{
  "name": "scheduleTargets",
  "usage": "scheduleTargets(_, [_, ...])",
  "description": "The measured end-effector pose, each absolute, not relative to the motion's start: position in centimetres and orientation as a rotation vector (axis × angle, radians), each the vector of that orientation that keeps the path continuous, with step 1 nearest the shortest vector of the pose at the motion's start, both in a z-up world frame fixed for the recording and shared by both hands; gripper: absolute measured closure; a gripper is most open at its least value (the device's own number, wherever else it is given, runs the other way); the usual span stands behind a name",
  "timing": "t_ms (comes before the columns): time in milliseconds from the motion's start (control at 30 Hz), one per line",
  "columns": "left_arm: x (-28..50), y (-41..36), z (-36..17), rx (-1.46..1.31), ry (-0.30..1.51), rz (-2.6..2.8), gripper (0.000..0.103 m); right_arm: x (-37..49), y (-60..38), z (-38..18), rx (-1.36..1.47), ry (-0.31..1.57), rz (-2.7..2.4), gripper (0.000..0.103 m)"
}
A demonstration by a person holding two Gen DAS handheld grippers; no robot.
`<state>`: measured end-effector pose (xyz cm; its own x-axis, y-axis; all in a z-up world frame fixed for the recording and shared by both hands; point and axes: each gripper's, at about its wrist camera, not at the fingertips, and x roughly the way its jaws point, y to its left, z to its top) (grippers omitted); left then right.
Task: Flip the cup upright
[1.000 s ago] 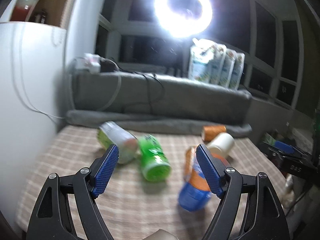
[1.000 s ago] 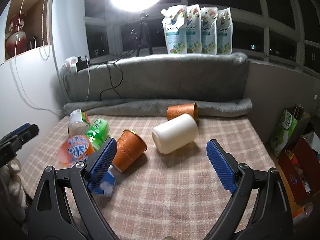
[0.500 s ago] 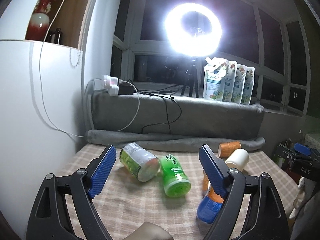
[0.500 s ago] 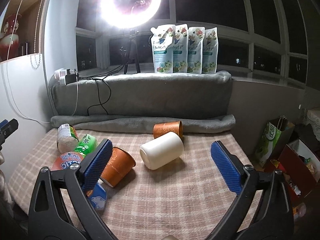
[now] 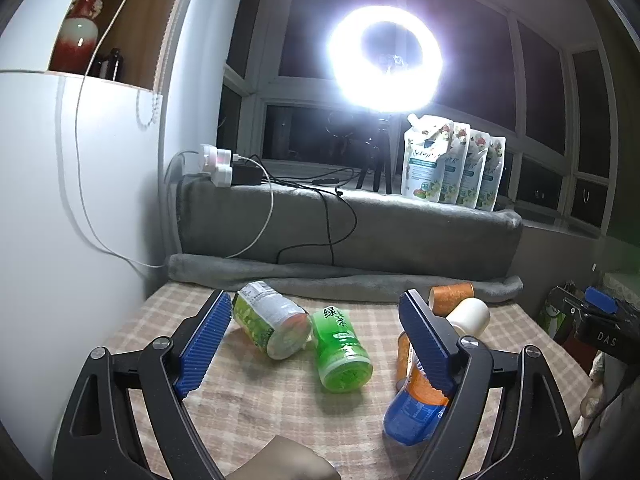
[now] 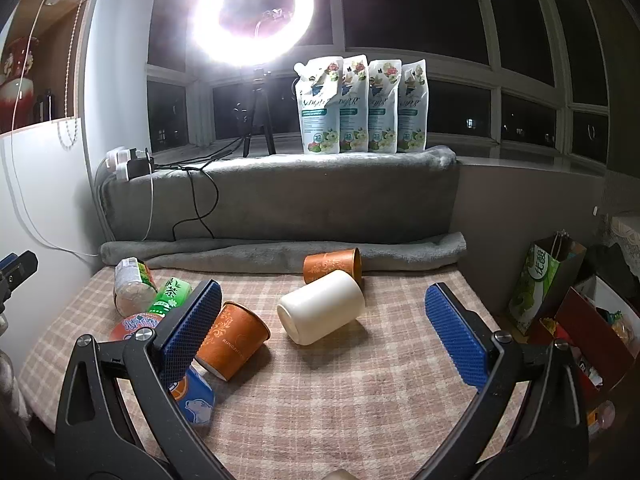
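Both tools spread above the cluttered bench, nothing gripped.

The white cup (image 6: 322,307) lies on its side mid-bench (image 6: 360,392), touching an orange paper cup (image 6: 332,266) behind it; another orange cup (image 6: 234,344) lies beside the right tool (image 6: 326,334). The left tool (image 5: 316,344) hovers over two tipped green bottles (image 5: 340,350).

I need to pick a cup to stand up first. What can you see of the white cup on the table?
The white cup is plain, smooth and matte, perhaps plastic or ceramic, with no handle visible. It lies on its side on the checked tablecloth, its closed base toward the right wrist camera and its mouth toward the back. It lies against or just before an orange cup. Neither tool touches it; the left view shows it partly hidden.
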<state>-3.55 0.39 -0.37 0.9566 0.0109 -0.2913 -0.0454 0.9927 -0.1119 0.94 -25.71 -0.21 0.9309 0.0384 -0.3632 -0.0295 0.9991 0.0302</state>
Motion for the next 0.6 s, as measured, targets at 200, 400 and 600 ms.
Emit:
scheduleTargets(200, [-3.45,0.5,-0.48,-0.126,0.3,0.024,0.017,0.92,-25.73,-0.2,0.024,0.372,0.034,0.0])
scheduleTargets(400, [-3.39,0.51,-0.49,-0.127,0.302,0.023,0.017,0.95,-25.73,-0.21,0.026,0.371,0.034,0.0])
scheduleTargets(600, [-3.38,0.46,-0.58,-0.128,0.303,0.022,0.017,0.97,-25.75,-0.23,0.024,0.372,0.036,0.0])
